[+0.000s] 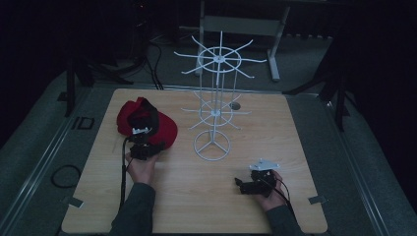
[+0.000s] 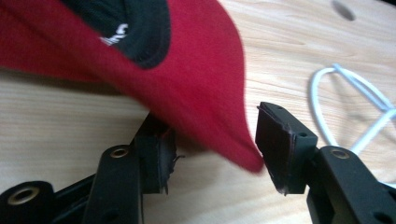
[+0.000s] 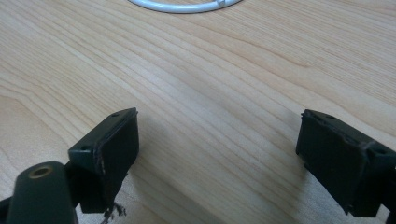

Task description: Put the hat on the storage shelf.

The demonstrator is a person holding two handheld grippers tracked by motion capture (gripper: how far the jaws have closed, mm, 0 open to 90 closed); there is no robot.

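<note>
Both tongs [image 2: 212, 149] [image 3: 217, 158] wide apart

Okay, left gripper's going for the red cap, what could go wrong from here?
1. The left gripper stands open around only the tip of the red cap's brim, so a shallow pinch may slip off when lifted.
2. The brim curves and the cap is soft, so it may sag or twist in the grip.
3. The white wire rack stands close beside the cap with thin arms sticking out; a swinging cap might snag one or tip the rack.
</note>
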